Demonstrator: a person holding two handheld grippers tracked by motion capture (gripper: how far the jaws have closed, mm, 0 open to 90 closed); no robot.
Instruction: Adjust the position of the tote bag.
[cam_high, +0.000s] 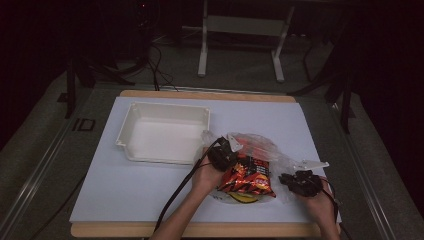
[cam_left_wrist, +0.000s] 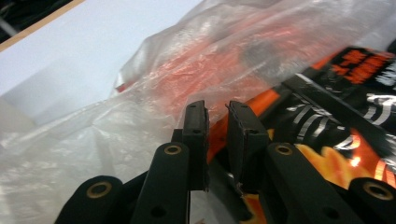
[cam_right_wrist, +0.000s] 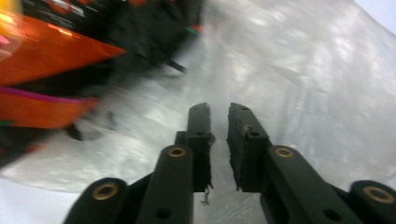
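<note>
A crinkled clear plastic bag (cam_high: 260, 150) lies on the near right part of the white-covered tabletop (cam_high: 150, 190), holding snack packets. The plainest of these is a glossy orange-and-black snack packet with a flame print (cam_high: 247, 176); a paler red packet shows through the film behind it, and a bit of yellow peeks out at the near edge.

The left claw (cam_high: 222, 152) sits at the bag's left end, on the side nearest the tray. In the left gripper view its two black jaws stand close together with a narrow slot between them, and a fold of the clear film (cam_left_wrist: 154, 93) with the orange edge of the packet (cam_left_wrist: 345, 121) lies right at their tips; the claw appears pinched on the bag there.

The right claw (cam_high: 295, 181) rests at the bag's right end, low on the tabletop, with the person's hand behind it. In the right gripper view its jaws stand almost together, with the rumpled film (cam_right_wrist: 299, 84) spread under and ahead of them. Whether the pads actually press a fold of plastic cannot be told from the blurred picture.

To the left of the bag, just beyond the left claw, stands an empty white rectangular plastic tray (cam_high: 125, 132). The tabletop's wooden edge (cam_high: 200, 230) shows along the near side, and black cables trail from both claws toward the person.
</note>
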